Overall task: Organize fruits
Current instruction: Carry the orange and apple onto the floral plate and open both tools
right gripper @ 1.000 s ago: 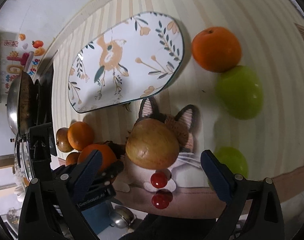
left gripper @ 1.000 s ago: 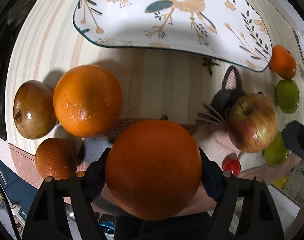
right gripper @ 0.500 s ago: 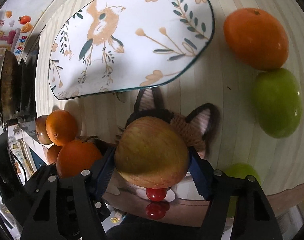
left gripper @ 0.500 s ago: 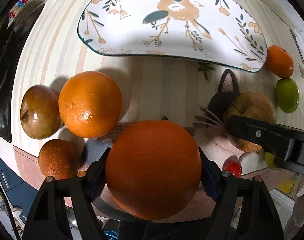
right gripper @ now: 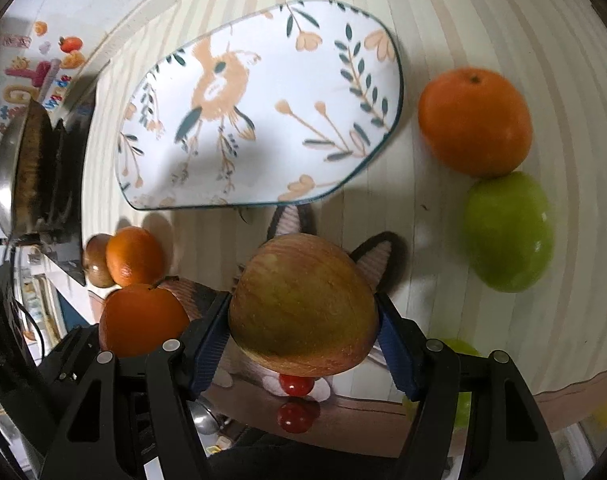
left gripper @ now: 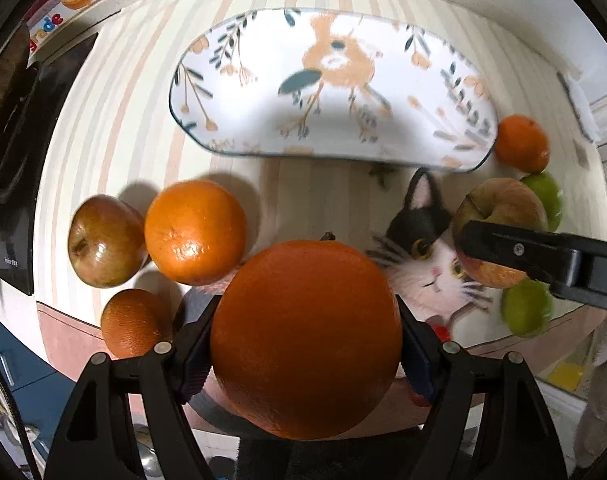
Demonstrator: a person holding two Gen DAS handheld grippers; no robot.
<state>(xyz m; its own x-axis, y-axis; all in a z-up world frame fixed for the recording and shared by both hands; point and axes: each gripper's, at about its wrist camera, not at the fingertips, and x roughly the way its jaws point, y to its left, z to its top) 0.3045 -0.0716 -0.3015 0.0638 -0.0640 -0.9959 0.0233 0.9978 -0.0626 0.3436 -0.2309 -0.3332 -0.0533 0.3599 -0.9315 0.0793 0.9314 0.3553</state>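
Orange fruit fills the left gripper (left gripper: 305,344): its jaws are pressed on both sides of a big orange (left gripper: 305,338), held clear above the striped counter (left gripper: 323,196), gripper pointing straight down. The orange is round, with no long axis to speak of; which way its stem end faces I cannot tell.

Over on the right, the right gripper (right gripper: 303,326) has just been closing its jaws, and they now clamp an apple (right gripper: 303,306) between the blue pads (right gripper: 209,340), about half open. The apple sits above the cat mat (left gripper: 427,256). In the left wrist view its stem dimple faces up and to the left, towards the plate (left gripper: 383,80).

That oval plate lies at the back of the counter, its long axis running across it.

Left of the held orange rest three fruits close together: a brown apple (left gripper: 103,242) touching a second orange (left gripper: 195,232), and a darker orange (left gripper: 133,322) just in front of them near the counter's edge.

At the right end, a mandarin (right gripper: 475,120) touches a green apple (right gripper: 509,232), stem end pointing away from us. Another green fruit (left gripper: 525,312) lies at the front edge, partly hidden. Two red balls (right gripper: 295,386) show under the held apple.
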